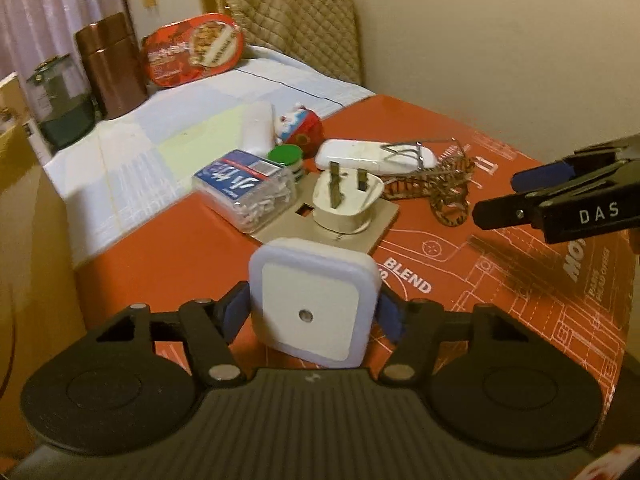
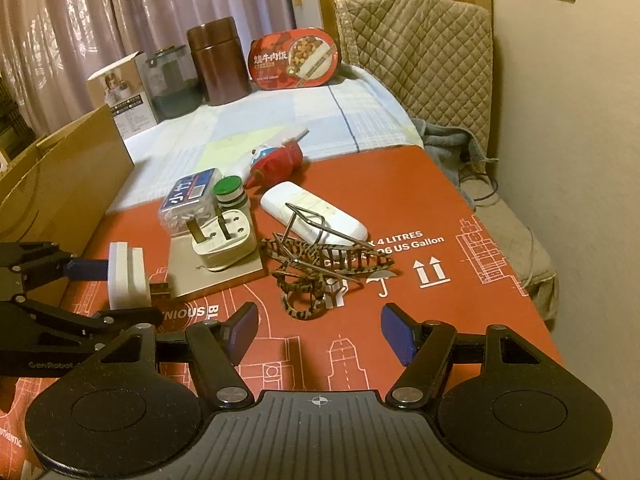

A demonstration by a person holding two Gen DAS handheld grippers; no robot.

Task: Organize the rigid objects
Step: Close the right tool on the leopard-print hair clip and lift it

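A: We are pinching the small white square night light with the round dot in its middle (image 1: 316, 312) in our left tool (image 1: 313, 314). One blue pad (image 1: 237, 312) presses on each side of it, just above the red printed cardboard desk (image 1: 168, 248).

B: So we keep the squeeze steady. It is smooth plastic, and we think it could slip or twist.

A: Yes. We carry it low and slow, and we stay clear of the white three-pin plug lying on the beige flat plate (image 1: 347, 204) just ahead.

B: And our right tool (image 2: 318, 330)?

A: It is spread wide with nothing between its pads. It hangs over bare red desk, near the brown spotted hair clips (image 2: 316, 268).

B: What can we not see?

A: The light's own pins hardly show, only a dark bit at its back from the right side. We cannot tell if it touches the desk. We also see no tray or box meant for it, so the right spot is a guess.
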